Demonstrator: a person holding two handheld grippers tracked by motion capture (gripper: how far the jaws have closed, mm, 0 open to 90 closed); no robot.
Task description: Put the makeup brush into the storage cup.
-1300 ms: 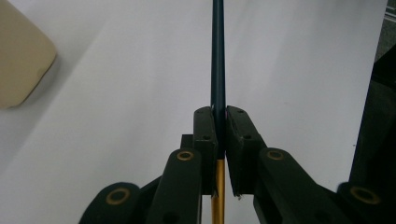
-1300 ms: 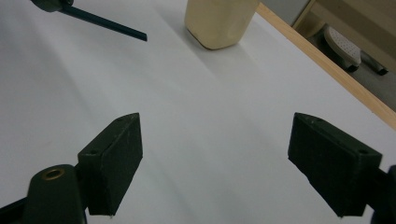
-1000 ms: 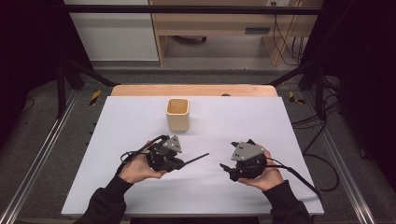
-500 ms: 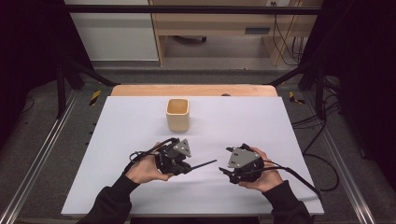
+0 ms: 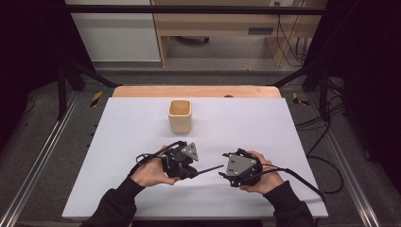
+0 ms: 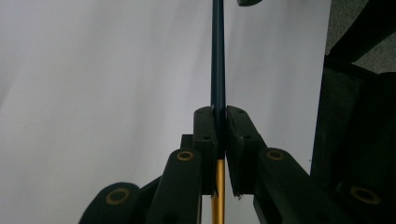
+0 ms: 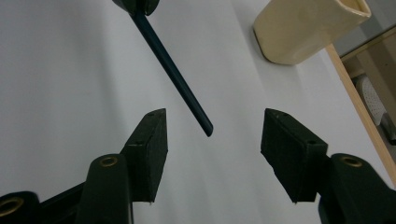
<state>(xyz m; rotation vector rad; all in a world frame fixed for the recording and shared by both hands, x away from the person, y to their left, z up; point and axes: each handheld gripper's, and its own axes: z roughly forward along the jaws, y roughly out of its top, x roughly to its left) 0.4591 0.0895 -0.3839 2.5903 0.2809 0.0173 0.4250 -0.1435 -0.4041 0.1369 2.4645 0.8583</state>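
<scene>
In the high view, the left gripper [image 5: 191, 171] is sitting at lower centre of the frame, clamping a thin dark pen [image 5: 210, 169] whose long axis is running rightward and slightly up toward the right gripper [image 5: 223, 173]. The free tip is ending just short of that gripper's fingers — a small gap is showing between them. A cream cup [image 5: 180, 115] is standing upright well above both hands on the white table [image 5: 283, 142].

In the left gripper view, the pads are pressing on the pen [image 6: 218, 60] from both sides; it is rising straight up the middle of the frame, dark blue above the grip and gold below.

In the right gripper view, the right gripper [image 7: 212, 140] has just been narrowing its jaws, yet they are standing apart with nothing touching the pads. The pen [image 7: 173, 70] is slanting down from the upper left, its tip hanging between the two fingers [image 7: 152, 140] but short of them, nearer the left one. The cup [image 7: 308, 28] is lying at upper right. Judging by this, the right hand needs to advance along the pen's axis before clamping.
</scene>
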